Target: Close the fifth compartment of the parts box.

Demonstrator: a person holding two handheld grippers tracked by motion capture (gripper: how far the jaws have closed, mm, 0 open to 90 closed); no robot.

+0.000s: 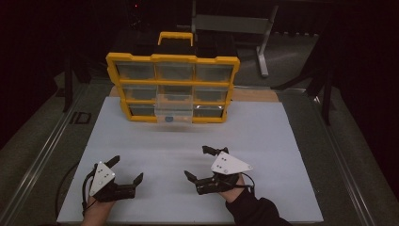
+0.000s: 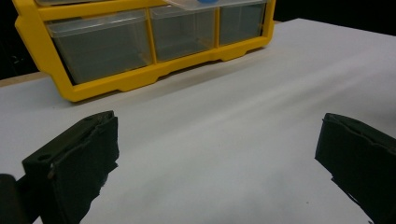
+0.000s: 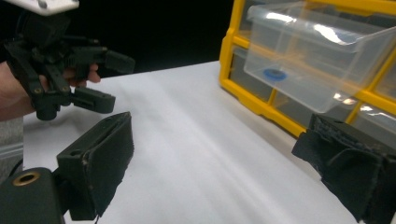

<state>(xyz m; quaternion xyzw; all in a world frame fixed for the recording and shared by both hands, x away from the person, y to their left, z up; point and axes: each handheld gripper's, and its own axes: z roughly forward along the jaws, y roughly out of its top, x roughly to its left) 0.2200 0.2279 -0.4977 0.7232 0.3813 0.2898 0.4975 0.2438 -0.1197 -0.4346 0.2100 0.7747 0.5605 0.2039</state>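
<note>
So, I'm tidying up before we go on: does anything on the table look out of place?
One thing: the middle clear drawer of the yellow organizer is pulled out past the frame while its neighbours sit flush. A small blue piece lies inside it. Both grippers are open, holding nothing.

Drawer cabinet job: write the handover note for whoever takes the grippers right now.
Left gripper: open, holds nothing, low over the white board near its front left.
Right gripper: open, holds nothing, near the front centre, jaws turned towards the left one.
Yellow drawer cabinet: upright at the far edge of the board, nine clear drawers.
Middle drawer: pulled part way out, with a small blue ring inside.
Done: drawer opened.
Left: probably take the ring out or push the drawer shut; neither gripper is near it.
</note>
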